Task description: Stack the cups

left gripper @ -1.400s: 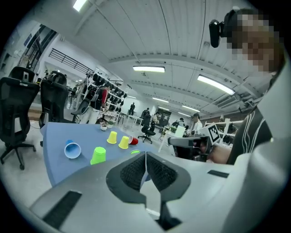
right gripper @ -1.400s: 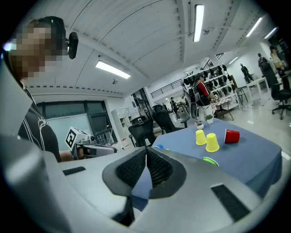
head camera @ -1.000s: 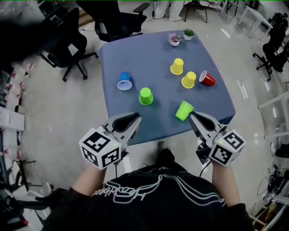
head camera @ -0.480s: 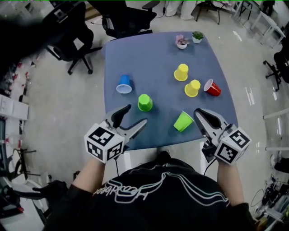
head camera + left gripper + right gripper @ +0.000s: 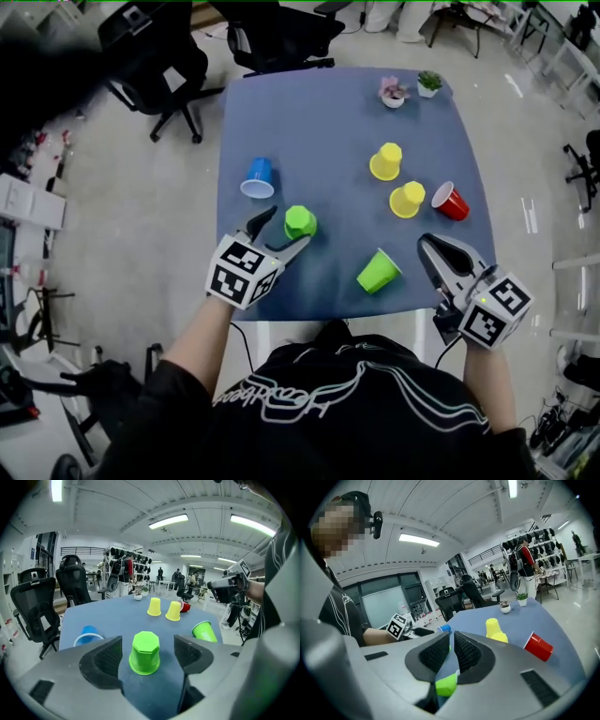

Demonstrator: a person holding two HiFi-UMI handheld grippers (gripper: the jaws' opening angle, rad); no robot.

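Left gripper view: the left gripper [image 5: 148, 641] has its jaws opening wide, with the pads clear of the upside-down lime-green plastic cup [image 5: 145, 652] between them. The cup stands base up, axis vertical, on the blue table [image 5: 103, 616], straight ahead of this claw. It is far nearer this claw than the right gripper [image 5: 451, 652], whose jaws are pressed together on nothing. A second green plastic cup [image 5: 446, 685] lies on its side just beyond them. A grip here likely needs only a slight advance.
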